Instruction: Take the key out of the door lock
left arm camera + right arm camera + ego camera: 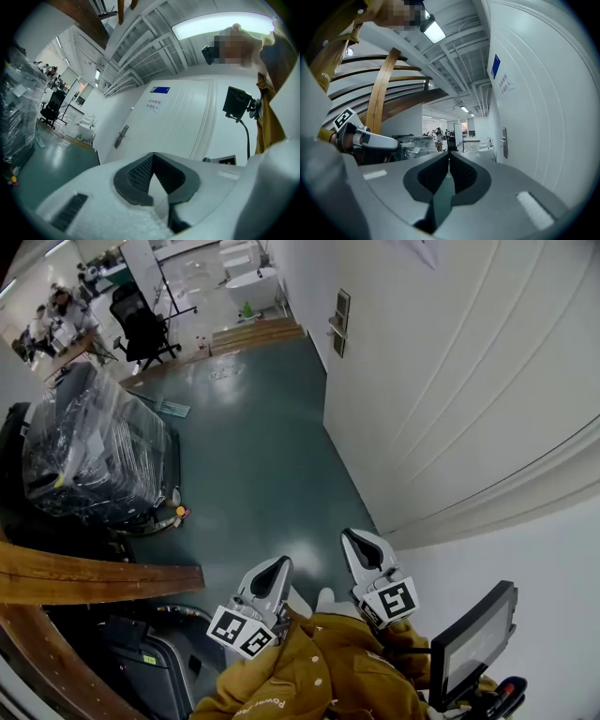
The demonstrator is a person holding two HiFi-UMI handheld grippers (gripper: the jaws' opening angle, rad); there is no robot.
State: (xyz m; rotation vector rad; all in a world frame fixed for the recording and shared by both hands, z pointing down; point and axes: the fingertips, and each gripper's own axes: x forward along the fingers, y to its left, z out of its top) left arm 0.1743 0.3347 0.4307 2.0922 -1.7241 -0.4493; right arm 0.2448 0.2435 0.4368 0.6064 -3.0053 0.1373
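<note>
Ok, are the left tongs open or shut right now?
Shut. In the left gripper view the left tongs meet tip to tip, with nothing held between them.

There is one white door [450, 381], with one lock plate [341, 313] and one blue sign [160, 89] on it. On the green floor [253, 446] stand one black office chair [141, 329] and one plastic-wrapped bundle [94, 456], and two wooden beams [94, 579] cross the lower left. One dark screen [473, 638] shows at lower right; the distant people [56, 315] are too small to count.
</note>
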